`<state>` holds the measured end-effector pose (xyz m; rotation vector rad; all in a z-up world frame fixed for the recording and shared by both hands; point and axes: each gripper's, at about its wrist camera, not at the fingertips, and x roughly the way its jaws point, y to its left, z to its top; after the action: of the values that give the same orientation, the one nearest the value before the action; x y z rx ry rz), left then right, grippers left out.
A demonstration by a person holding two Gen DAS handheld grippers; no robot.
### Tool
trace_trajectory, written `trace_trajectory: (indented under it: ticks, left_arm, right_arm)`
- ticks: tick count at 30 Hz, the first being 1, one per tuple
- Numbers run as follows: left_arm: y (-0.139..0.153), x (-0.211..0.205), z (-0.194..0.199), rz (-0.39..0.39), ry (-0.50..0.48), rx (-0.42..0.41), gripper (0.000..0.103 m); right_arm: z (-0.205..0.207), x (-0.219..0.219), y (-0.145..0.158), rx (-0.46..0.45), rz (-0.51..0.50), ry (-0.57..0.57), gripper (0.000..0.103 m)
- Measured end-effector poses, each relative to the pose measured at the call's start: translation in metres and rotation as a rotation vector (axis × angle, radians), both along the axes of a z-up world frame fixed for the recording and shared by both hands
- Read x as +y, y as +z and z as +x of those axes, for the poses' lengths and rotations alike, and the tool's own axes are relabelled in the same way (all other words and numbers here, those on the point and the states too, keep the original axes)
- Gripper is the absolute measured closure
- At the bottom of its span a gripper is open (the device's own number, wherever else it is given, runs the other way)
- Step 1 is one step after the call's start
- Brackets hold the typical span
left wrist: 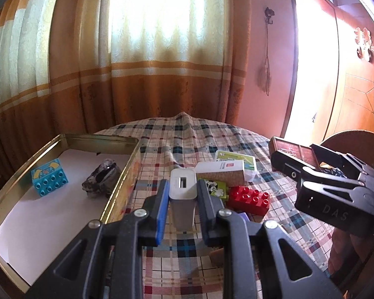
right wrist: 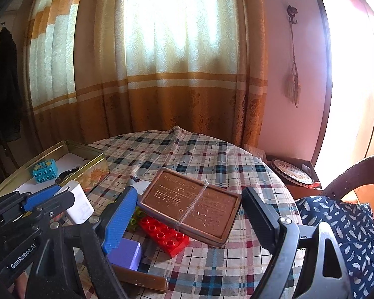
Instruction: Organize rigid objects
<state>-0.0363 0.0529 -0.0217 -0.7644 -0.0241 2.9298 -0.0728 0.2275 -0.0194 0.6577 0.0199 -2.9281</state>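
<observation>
Left tongs [left wrist: 182, 194] clamp the white charger [left wrist: 182, 185] just right of the gold tin [left wrist: 127, 182], so lift it clear of the rim before setting it beside the blue brick [left wrist: 49, 176]. Right tongs [right wrist: 187, 208] stand wide around the brown case [right wrist: 190, 203], apparently gripping it, right of the tin over the red brick [right wrist: 163, 234]; best hold it level.

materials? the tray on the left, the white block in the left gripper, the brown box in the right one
Tray: thin metal, apparently tin; glossy gold walls mirror the light.
White block: looks like smooth matte plastic, port slot in its end.
Brown box: embossed lettering, dull sheen; coated metal or plastic, unclear. A thin band wraps it.
</observation>
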Motion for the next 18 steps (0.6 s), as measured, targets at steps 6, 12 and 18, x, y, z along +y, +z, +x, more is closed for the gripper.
trace_trajectory:
  ticks: [6, 12, 18]
  left_arm:
    - [0.0017, 0.0021, 0.0039, -0.012, 0.004, 0.020, 0.083]
    - [0.0025, 0.0024, 0.0053, -0.016, 0.009, 0.031, 0.083]
    - [0.0039, 0.0031, 0.0089, -0.023, 0.013, 0.046, 0.083]
  right_arm:
    - [0.0031, -0.0006, 0.0014, 0.017, 0.000, 0.006, 0.016]
    - [0.0033, -0.0004, 0.0021, 0.023, -0.003, 0.008, 0.016]
    - [0.0059, -0.0002, 0.0033, 0.039, -0.007, 0.011, 0.016]
